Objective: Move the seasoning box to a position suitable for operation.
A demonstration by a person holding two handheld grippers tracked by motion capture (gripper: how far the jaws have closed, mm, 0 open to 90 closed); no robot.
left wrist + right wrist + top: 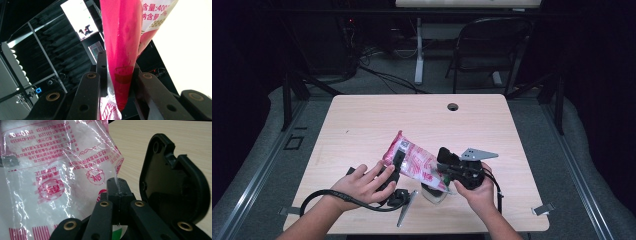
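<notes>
On the pink-and-clear plastic bag (122,50), at the upper right of the left gripper view, pink print reads "含量:400" in the top line, cut off at the frame edge. In the right gripper view the bag's (57,165) clear film shows its red print mirrored from behind: a round stamp at lower left and rows of digits at the upper left, too garbled to read surely.

left gripper (396,167): jaws clamped, hand low over table | right gripper (447,167): jaws fully closed, hand gripping body
</notes>
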